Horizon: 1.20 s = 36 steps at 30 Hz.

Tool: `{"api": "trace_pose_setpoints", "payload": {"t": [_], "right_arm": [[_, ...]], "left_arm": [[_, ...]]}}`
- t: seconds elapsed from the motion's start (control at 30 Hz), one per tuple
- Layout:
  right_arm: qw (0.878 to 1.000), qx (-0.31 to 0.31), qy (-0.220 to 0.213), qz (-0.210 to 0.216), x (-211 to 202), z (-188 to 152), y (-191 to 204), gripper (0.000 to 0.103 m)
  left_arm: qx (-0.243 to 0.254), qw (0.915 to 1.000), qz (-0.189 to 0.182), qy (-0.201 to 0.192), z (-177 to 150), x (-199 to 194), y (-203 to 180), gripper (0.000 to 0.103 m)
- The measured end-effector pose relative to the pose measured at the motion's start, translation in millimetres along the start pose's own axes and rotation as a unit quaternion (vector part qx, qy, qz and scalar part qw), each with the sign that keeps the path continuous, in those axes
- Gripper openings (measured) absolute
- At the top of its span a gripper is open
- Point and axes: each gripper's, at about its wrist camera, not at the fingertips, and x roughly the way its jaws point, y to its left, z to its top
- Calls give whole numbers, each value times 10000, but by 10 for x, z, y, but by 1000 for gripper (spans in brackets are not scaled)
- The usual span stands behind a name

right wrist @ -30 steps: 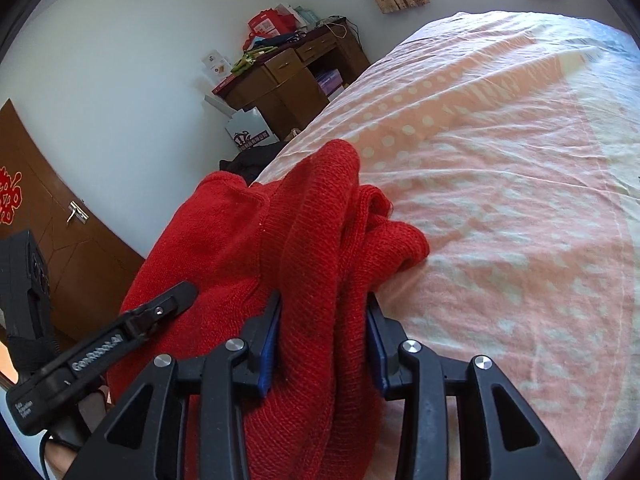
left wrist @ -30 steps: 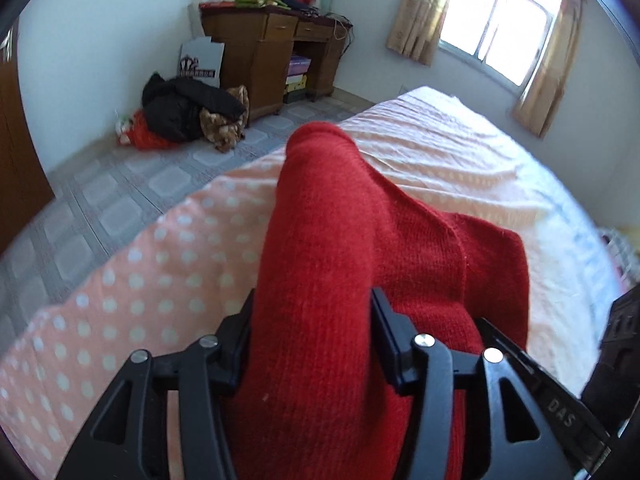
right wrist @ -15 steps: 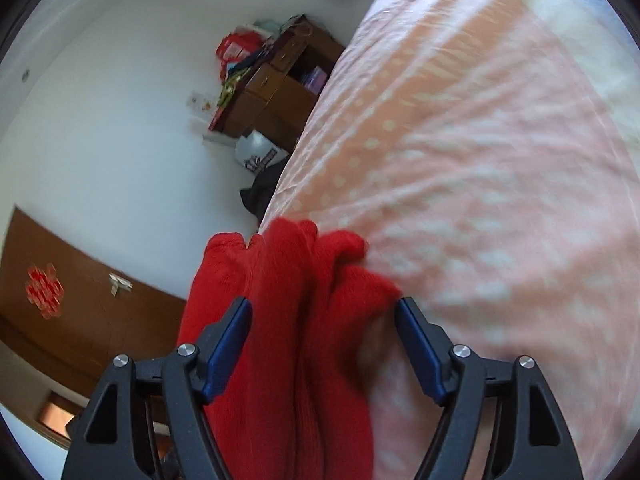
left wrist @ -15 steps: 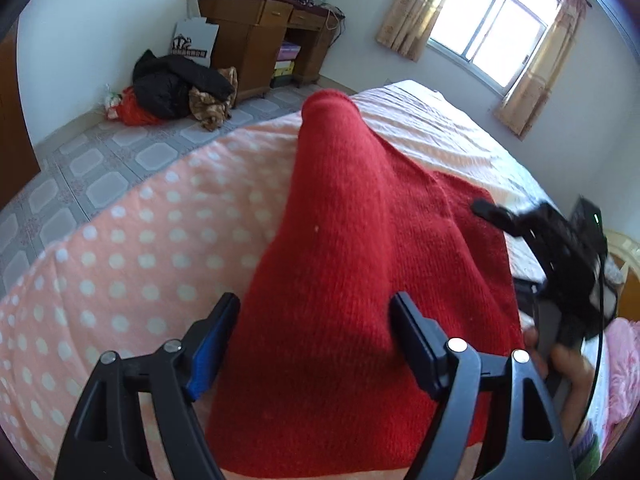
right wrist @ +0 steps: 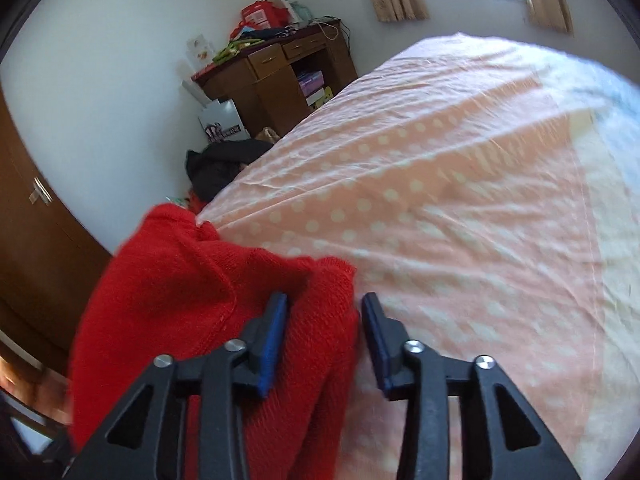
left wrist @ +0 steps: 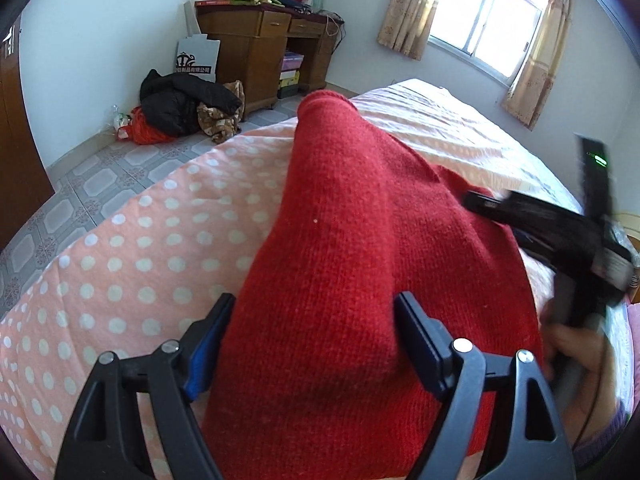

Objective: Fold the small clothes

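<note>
In the left wrist view, the left gripper [left wrist: 316, 344] is standing with its jaws spread wide, one on each side of a raised fold of the red knitted sweater [left wrist: 360, 260]. The fingers are only flanking the knit and are not pressing it, so the grip is released. The sweater is lying on the pink polka-dot bedsheet [left wrist: 140, 248], near the edge of the bed. It is of a fine ribbed knit and is bunched into a long hump that is running away from the camera to a rounded end.

In the right wrist view, the right gripper [right wrist: 324, 338] is also standing parted. Its left finger is lying over the knit, and the right edge of the sweater [right wrist: 192, 300] is lying between the two blue pads without being clamped. Here the sweater is showing several overlapping layers and a seam line.

Only the left view is showing the other tool, blurred, at the right above the sweater. It is also showing the grey tiled floor [left wrist: 92, 176], a pile of dark clothes [left wrist: 180, 104] and the window [left wrist: 492, 8]. Only the right view is showing the wide stretch of wrinkled sheet [right wrist: 460, 200] and a brown door [right wrist: 36, 220]. The wooden desk [left wrist: 256, 44] is standing against the far wall in both views.
</note>
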Motion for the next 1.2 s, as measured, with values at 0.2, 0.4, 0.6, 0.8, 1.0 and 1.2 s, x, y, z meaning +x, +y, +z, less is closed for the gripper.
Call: {"api": "trace_pose_setpoints", "payload": {"t": [0.2, 0.4, 0.6, 0.8, 1.0, 1.2], "right_arm": [[9936, 482, -184, 1003, -792, -645, -198, 70], [9878, 607, 163, 1425, -771, -1157, -72, 76], [9916, 114, 256, 1260, -653, -1227, 196, 76], [9940, -187, 397, 1000, -621, -1321, 337, 34], [9952, -52, 432, 881, -728, -1394, 267, 26], [9971, 3, 447, 612, -808, -1446, 218, 22]], "left_arm": [[62, 9999, 81, -47, -11, -21, 32, 89], [-183, 9998, -5, 28, -57, -115, 70, 89], [-91, 9999, 83, 4, -170, -172, 39, 88], [-57, 9999, -120, -25, -175, -193, -38, 54], [-60, 9999, -144, 6, -212, -349, -16, 36], [-227, 9997, 11, 81, -250, -298, 78, 65]]}}
